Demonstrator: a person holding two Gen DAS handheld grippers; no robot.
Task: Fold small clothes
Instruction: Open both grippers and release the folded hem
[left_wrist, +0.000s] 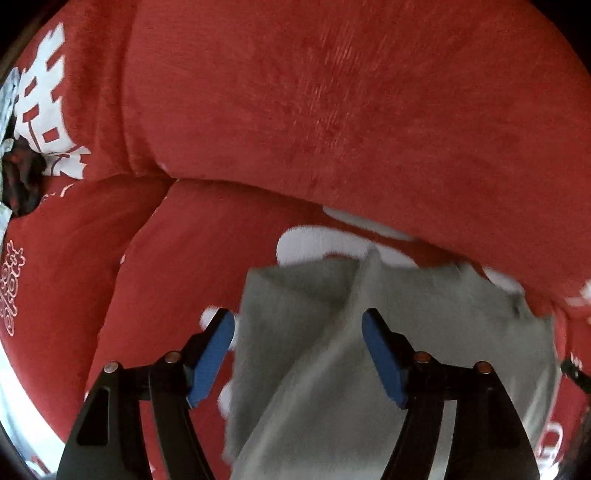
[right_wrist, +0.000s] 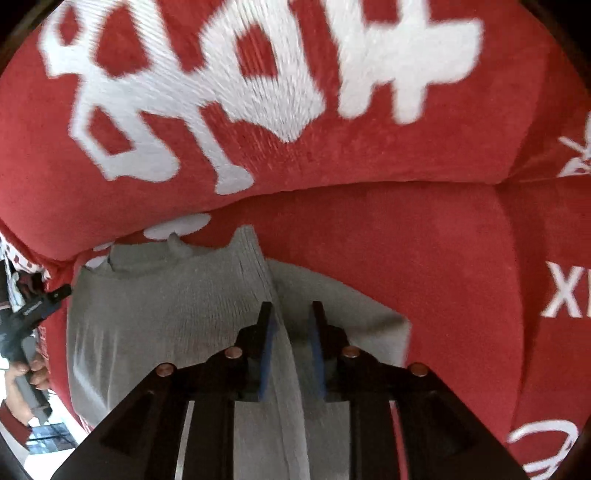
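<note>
**Both grippers angled steeply down over grey knit garment on red cushions**

Left gripper (left_wrist: 298, 332): tipped steeply downward, blue pads (left_wrist: 212, 354) wide apart, nothing pinched; grey knit garment (left_wrist: 332, 350) lying beneath and between them, a raised fold running up its middle.

Right gripper (right_wrist: 291, 325): likewise pointed down, jaws a narrow gap apart, straddling that fold ridge; contact with the cloth not discernible through blur.

Garment spread on red seat cushion (right_wrist: 424, 258), up against red back cushion (right_wrist: 221, 92) bearing large white characters.

At right view's left edge, a hand (right_wrist: 27, 373) wrapped round the other gripper's handle.
</note>
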